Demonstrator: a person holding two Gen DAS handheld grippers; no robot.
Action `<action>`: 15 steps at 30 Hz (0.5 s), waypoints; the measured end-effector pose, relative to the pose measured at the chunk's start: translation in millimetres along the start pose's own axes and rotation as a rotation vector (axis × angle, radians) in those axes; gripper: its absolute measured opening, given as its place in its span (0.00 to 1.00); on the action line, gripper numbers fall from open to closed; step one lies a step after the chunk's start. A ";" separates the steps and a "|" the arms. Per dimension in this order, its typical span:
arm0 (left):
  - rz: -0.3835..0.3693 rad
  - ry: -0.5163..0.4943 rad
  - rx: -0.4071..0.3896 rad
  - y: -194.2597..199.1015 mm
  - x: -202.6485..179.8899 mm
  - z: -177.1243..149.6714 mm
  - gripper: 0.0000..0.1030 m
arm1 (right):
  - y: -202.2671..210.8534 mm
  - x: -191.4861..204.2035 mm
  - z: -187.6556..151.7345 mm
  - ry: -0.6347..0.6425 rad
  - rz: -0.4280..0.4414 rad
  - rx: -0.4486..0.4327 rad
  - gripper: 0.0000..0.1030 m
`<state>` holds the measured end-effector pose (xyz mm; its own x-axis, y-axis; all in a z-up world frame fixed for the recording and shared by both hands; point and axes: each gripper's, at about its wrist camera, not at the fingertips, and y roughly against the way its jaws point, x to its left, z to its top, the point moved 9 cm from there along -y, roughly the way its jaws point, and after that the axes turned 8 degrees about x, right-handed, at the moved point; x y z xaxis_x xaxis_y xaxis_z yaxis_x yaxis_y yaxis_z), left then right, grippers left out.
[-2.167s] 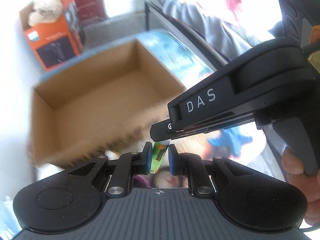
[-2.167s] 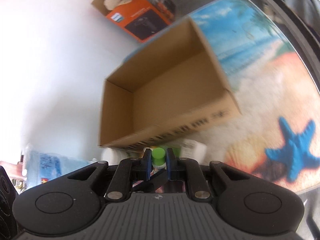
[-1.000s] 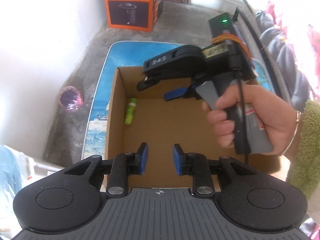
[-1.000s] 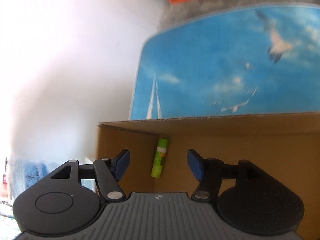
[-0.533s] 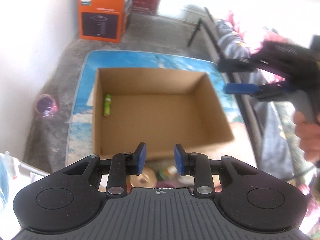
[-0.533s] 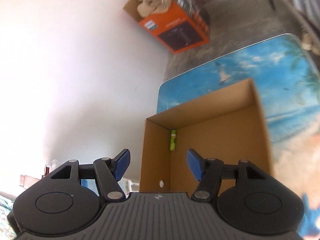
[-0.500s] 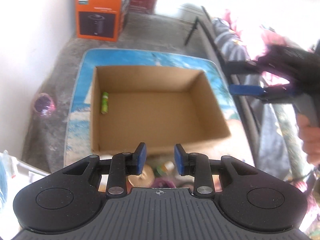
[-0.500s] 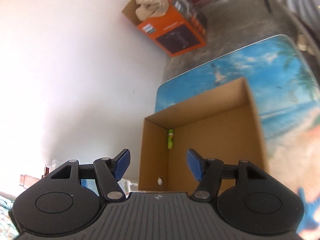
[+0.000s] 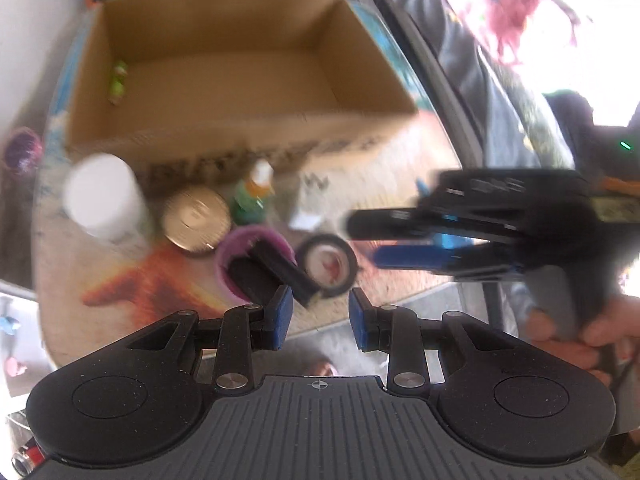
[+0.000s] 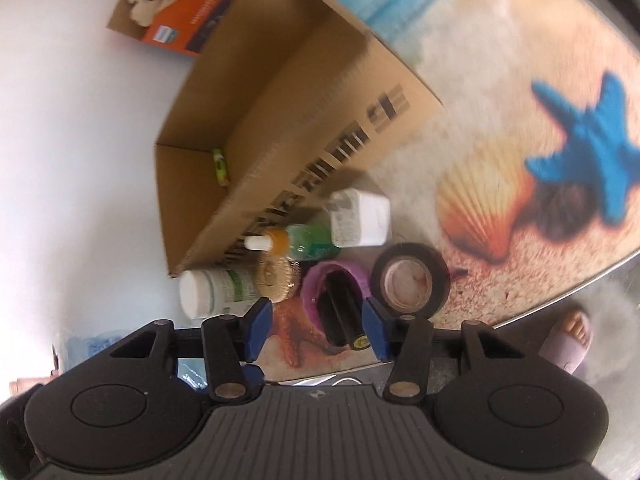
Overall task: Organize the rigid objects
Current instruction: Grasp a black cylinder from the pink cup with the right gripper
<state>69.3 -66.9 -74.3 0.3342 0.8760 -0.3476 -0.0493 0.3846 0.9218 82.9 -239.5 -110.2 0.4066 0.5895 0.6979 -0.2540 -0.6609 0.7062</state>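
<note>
over clutter now, both grippers (image 9: 318, 317) (image 10: 318, 328) empty.

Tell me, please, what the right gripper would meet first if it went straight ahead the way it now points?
Most likely the black cylinders standing in the purple cup: they sit right between the open right gripper fingers. The black tape roll lies just right of that line. Depth is uncertain in this fisheye view.

An open brown cardboard box (image 10: 280, 128) holds one green tube (image 10: 220, 167) lying flat against its wall. Just outside the printed side of the box stand a white bottle (image 10: 208, 288), a gold round tin (image 9: 197, 221), a green dropper bottle (image 10: 296, 240), a white adapter (image 10: 360, 218), a purple cup (image 10: 334, 280) with black pieces inside, and a black tape roll (image 10: 409, 280)
</note>
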 end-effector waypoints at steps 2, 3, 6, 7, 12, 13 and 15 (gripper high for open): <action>-0.018 -0.011 0.035 -10.0 -3.8 -6.3 0.29 | -16.7 -8.1 1.5 -0.037 -0.006 0.026 0.47; -0.023 -0.005 0.050 -15.0 -4.0 -6.2 0.29 | -25.0 -13.5 1.3 -0.055 -0.012 0.045 0.45; -0.041 0.002 0.076 -24.0 -5.5 -8.3 0.29 | -40.7 -16.5 0.5 -0.073 -0.019 0.089 0.42; -0.047 0.012 0.089 -27.3 -4.3 -8.5 0.29 | -44.5 -17.1 0.5 -0.072 -0.021 0.099 0.42; -0.075 0.076 0.117 -39.3 3.7 -10.2 0.29 | -59.0 -19.1 -0.3 -0.084 -0.022 0.156 0.37; -0.077 0.090 0.119 -39.9 6.2 -10.1 0.29 | -59.9 -18.6 -1.1 -0.088 -0.013 0.166 0.36; -0.077 0.114 0.119 -40.3 10.2 -9.0 0.29 | -62.8 -16.7 2.1 -0.100 0.013 0.178 0.33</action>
<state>66.2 -70.9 -116.6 0.2235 0.8752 -0.4290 0.0862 0.4206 0.9031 93.9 -208.8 -166.5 0.4917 0.5369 0.6856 -0.1048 -0.7451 0.6587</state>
